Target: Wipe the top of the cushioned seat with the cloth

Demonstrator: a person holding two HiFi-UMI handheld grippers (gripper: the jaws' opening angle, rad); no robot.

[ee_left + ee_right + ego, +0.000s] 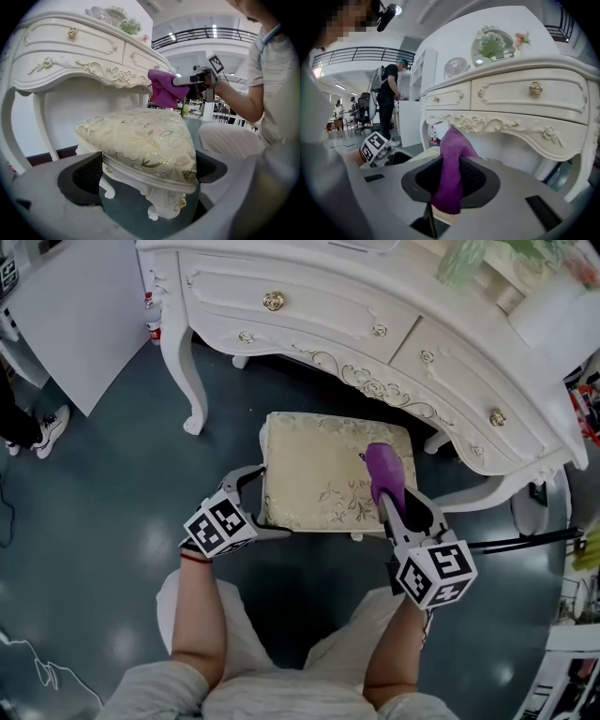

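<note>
**Desk:** What is on the left?

**Photographer:** The left tool [255,507], held in the person's left hand, is open wide. Its two jaws straddle the near left corner of the cushioned seat [319,474]. In the left gripper view [150,176], that corner and its carved white leg stand between the spread jaws. Whether either jaw touches the seat cannot be told.

**Desk:** And the seat itself?

**Photographer:** It is a cream stool with gold floral fabric. It stands on the dark teal floor [112,484], just ahead of both tools, with its far edge tucked under the carved white worktop [394,343].

**Desk:** The right side?

**Photographer:** The right tool [387,498] is clamped on a purple cloth [382,465]. The right gripper view [451,180] shows the jaws pinched tight on the fabric, which bunches up past the tips and hangs out below them. Beyond the tool's tips, the cloth sits over the far right part of the seat top. From the left tool's side the cloth [164,89] looks close above the cushion [140,136], but contact cannot be made out.

**Desk:** Anything past the tools?

**Photographer:** The worktop's drawers with gold knobs [535,87].
</note>
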